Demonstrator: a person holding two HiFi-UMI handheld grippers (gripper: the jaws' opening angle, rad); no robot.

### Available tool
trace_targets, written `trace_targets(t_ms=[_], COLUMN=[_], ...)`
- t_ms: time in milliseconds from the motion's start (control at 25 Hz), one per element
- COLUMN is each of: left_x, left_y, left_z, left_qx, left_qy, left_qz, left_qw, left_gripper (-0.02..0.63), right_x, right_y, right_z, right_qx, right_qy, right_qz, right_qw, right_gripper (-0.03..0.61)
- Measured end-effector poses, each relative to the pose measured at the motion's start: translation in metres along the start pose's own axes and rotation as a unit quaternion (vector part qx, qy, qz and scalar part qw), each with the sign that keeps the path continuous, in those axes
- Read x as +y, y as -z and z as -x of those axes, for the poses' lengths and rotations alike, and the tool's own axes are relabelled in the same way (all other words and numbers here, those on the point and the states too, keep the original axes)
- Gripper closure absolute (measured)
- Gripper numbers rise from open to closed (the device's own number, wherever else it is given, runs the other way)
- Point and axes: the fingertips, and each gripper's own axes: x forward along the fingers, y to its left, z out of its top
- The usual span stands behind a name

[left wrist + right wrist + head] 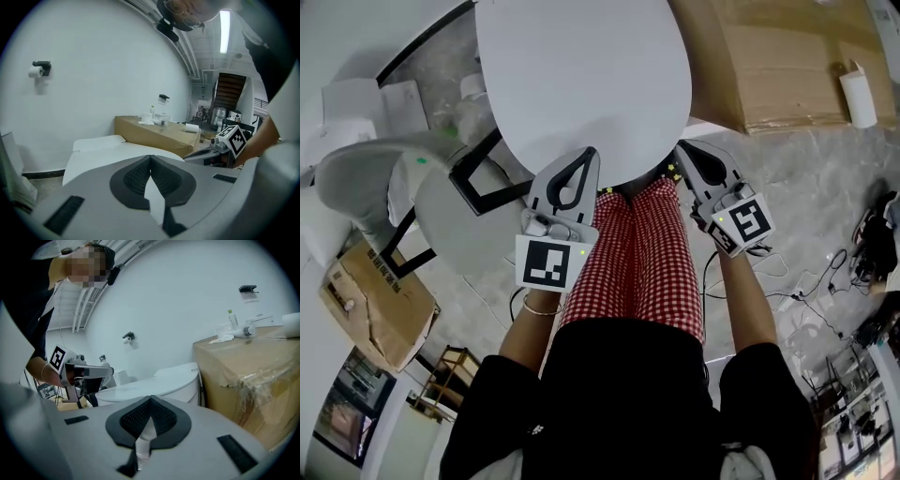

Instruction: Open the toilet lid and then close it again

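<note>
The white toilet lid (581, 75) lies flat and closed on the bowl; it also shows past the jaws as the lid (103, 157) and the lid (140, 389), with the tank (180, 372) behind. My left gripper (584, 157) rests at the lid's front edge, left of centre, jaws shut with nothing between them. The right gripper (682, 152) sits at the front edge on the right side, also shut and empty. In their own views the left gripper (150, 158) and the right gripper (150, 400) show their tips meeting.
A large cardboard box (778, 56) stands right of the toilet with a paper roll (858, 98) on it. A grey seat (384, 178) and flat cardboard (375, 300) are on the left. Cables (806, 300) trail on the floor at right. The person's checked trousers (642, 253) are directly before the bowl.
</note>
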Motion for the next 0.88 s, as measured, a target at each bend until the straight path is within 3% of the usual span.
trace_targets(t_ms=[600, 880], left_x=[0.009, 0.012], left_y=[-0.047, -0.073], left_z=[0.012, 0.016], left_qx=[-0.041, -0.041], left_qy=[0.001, 0.005], left_qz=[0.0, -0.01], left_qw=[0.9992, 0.9991], left_gripper=[0.61, 0.609], right_x=[0.004, 0.007], right_y=[-0.041, -0.066], right_z=[-0.002, -0.001], right_qx=[-0.022, -0.031], right_qy=[0.011, 0.018], right_qz=[0.025, 0.028], right_qw=[0.999, 0.999], right_gripper=[0.56, 0.56])
